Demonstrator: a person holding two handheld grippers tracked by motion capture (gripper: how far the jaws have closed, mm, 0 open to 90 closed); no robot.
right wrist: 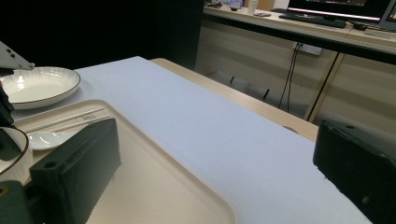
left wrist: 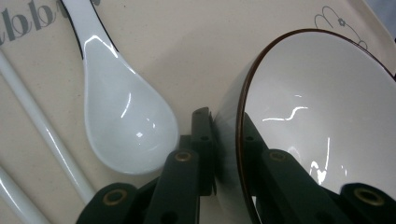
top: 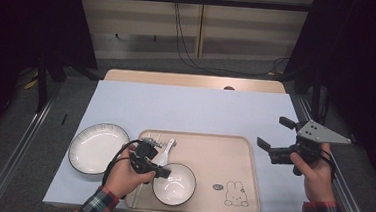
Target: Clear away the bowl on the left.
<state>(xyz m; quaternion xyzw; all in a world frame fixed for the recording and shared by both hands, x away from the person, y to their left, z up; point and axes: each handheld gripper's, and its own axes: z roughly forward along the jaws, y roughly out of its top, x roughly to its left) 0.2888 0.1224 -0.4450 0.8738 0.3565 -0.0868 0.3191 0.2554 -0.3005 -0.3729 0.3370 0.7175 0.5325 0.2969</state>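
Bowl sits at tray near edge; our L gripper pinches its rim, R gripper spread wide over bare mat

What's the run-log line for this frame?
left gripper: shut on bowl rim | right gripper: open, holding nothing, right of tray | spoon, chopsticks: on tray | plate: left of tray

A wooden table carries a pale sheet, bearing a plate and a beige tray.
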